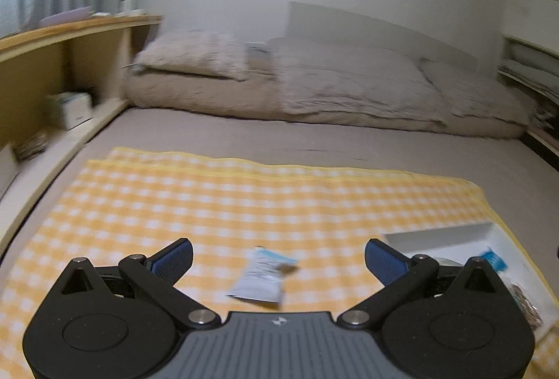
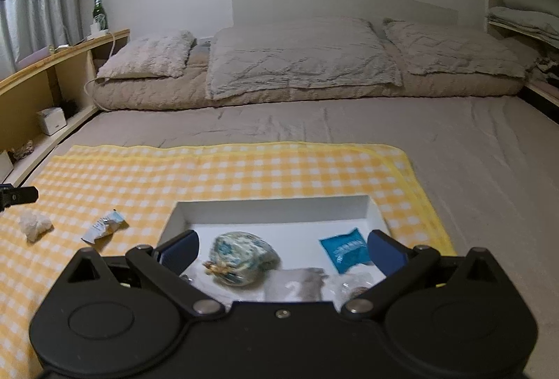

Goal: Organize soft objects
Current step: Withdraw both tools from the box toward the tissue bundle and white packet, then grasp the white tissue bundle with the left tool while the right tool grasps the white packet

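Observation:
A white tray (image 2: 279, 208) lies on a yellow checked cloth (image 2: 216, 169) on the bed. In the tray lie a blue-green patterned pouch (image 2: 242, 256), a blue packet (image 2: 346, 249), a grey packet (image 2: 297, 288) and a clear bag (image 2: 353, 288). My right gripper (image 2: 281, 253) is open and empty just above the tray's near side. A white snack packet (image 2: 104, 230) and a crumpled white lump (image 2: 35, 225) lie on the cloth left of the tray. My left gripper (image 1: 277, 260) is open and empty, hovering over the snack packet (image 1: 262, 277). The tray (image 1: 443, 239) shows at its right.
A folded beige duvet and pillows (image 2: 304, 61) fill the far end of the bed. A wooden shelf (image 2: 45, 71) runs along the left with a green bottle (image 2: 97, 12) and a white box (image 2: 51, 120). Shelves with bedding (image 2: 524, 15) stand at right.

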The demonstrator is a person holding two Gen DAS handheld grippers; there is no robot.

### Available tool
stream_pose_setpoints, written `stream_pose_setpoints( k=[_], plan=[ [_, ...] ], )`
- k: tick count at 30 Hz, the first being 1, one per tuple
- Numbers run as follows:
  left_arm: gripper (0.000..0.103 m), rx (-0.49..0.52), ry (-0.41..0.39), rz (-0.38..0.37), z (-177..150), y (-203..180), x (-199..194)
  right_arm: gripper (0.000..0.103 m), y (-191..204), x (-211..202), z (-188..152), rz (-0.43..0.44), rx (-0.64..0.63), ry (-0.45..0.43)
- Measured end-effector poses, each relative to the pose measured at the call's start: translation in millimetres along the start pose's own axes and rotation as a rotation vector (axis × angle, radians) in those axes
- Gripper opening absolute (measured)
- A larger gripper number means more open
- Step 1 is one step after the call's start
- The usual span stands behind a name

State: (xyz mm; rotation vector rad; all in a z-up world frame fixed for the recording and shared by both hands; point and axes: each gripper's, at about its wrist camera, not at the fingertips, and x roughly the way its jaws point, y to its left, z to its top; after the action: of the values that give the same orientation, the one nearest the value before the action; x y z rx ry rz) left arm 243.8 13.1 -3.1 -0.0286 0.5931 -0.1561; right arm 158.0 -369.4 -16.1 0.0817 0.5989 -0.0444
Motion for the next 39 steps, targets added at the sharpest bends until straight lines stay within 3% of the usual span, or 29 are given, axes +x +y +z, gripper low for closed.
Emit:
stream_pose_setpoints(
  k=[14,26,30,37,39],
  plan=[
    [0.103,-0.089,0.086,0.157,2,69,22,0.103,93,51,28,0.155,-0.074,-0.03],
    [0.103,-0.202,0.212,0.256,-8,128,61,0.103,176,121,39,0.314,-0.263,0.0],
    [0.103,-0.232,0.235,0.252,-7,132,80,0.103,202,145,39,0.347,-0.363,0.02],
    [0.102,-0.118,0.213,0.202,4,127,104,0.103,237,184,42,0.448,-0.454,0.065],
    [0.096,-0.11,0.219,0.184,5,132,108,0.103,246,195,42,0.468,-0.47,0.079]
  ],
)
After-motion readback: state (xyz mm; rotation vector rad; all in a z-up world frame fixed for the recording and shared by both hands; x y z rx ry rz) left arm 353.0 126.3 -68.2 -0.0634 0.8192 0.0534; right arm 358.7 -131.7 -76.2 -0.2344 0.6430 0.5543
